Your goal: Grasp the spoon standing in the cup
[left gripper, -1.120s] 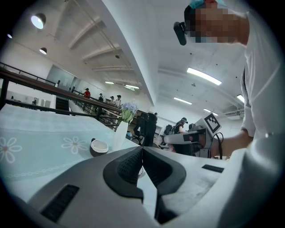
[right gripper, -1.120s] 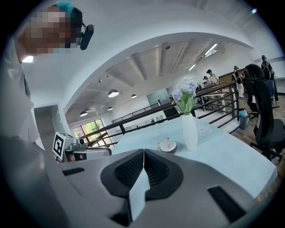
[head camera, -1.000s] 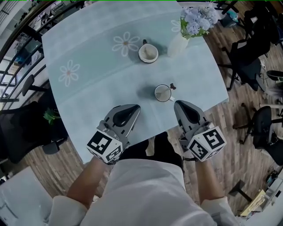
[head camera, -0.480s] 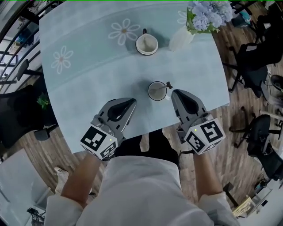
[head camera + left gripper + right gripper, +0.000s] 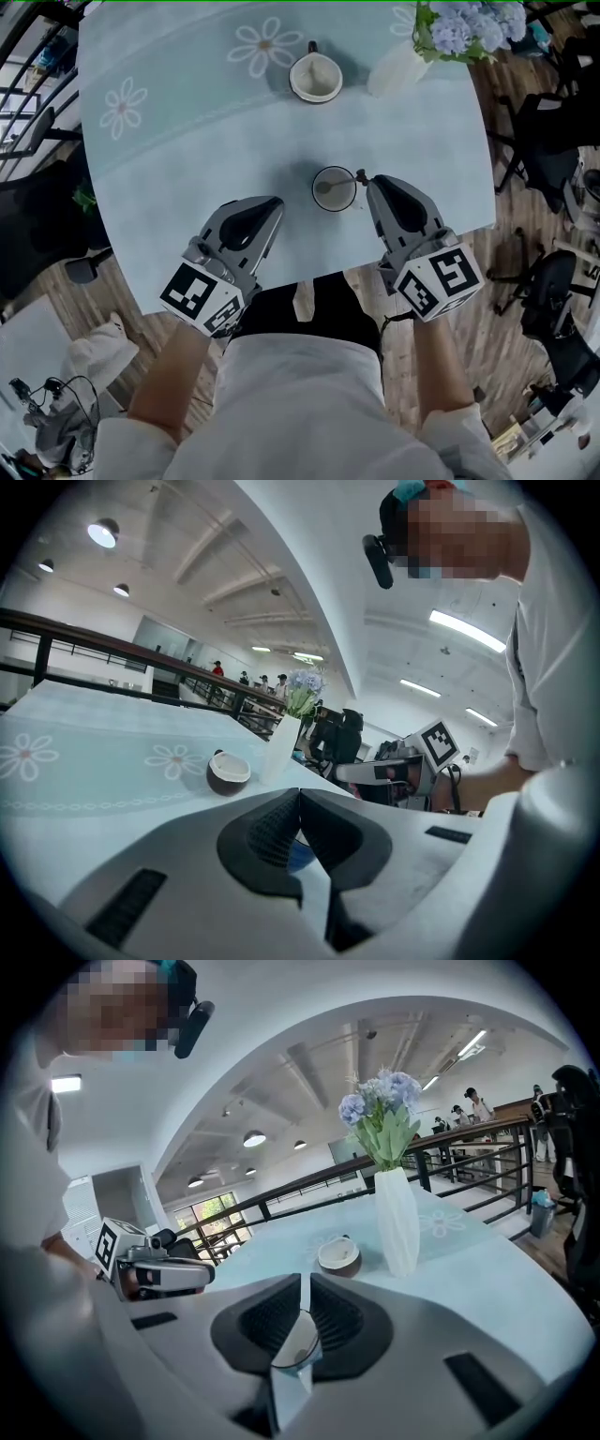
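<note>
A small glass cup (image 5: 335,187) stands on the pale blue tablecloth (image 5: 187,131) near the table's front edge. A spoon (image 5: 360,176) leans in it, its dark handle end sticking out over the right rim. My right gripper (image 5: 373,184) lies just right of the cup, its tip close to the spoon handle, jaws together and holding nothing. In the right gripper view the cup (image 5: 298,1346) shows low behind the jaws of that gripper (image 5: 306,1281). My left gripper (image 5: 270,203) sits left of and nearer than the cup, shut and empty, as the left gripper view (image 5: 299,794) also shows.
A second cup (image 5: 314,77), brown outside and white inside, stands farther back. A white vase (image 5: 396,67) with pale blue flowers (image 5: 469,23) is at the back right. Office chairs (image 5: 553,291) and wooden floor lie past the table's right edge, dark railings on the left.
Both grippers have moved forward toward the glass cup. The right gripper's tip, which was behind the cup, now lies beside its right rim by the spoon handle.
</note>
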`<move>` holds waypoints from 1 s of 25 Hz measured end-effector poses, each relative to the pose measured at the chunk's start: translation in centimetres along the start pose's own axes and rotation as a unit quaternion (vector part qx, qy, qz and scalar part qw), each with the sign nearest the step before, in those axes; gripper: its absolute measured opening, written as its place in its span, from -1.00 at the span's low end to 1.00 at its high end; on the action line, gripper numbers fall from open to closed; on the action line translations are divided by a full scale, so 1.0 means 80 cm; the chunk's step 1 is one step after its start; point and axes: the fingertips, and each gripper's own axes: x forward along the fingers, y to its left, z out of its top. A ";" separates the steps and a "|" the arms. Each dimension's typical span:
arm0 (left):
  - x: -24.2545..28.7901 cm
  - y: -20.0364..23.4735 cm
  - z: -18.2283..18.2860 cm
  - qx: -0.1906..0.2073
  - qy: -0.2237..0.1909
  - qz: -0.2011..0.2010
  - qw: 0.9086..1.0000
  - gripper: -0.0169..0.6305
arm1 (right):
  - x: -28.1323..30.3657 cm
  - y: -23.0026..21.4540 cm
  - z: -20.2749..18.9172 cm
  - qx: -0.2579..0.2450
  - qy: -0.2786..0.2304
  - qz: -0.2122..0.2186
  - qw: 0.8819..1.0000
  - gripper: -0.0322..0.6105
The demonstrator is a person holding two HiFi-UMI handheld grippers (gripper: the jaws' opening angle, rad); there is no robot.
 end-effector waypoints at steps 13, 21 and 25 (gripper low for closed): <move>0.005 0.016 -0.039 -0.024 0.010 0.021 0.999 -0.89 | 0.027 -0.023 -0.037 0.014 0.017 0.013 1.000 -0.53; 0.008 0.018 -0.059 -0.034 0.016 0.026 0.999 -0.89 | 0.039 -0.025 -0.058 0.026 0.025 0.025 0.999 -0.51; 0.007 0.019 -0.063 -0.037 0.018 0.028 0.999 -0.89 | 0.042 -0.025 -0.065 0.030 0.030 0.031 0.999 -0.51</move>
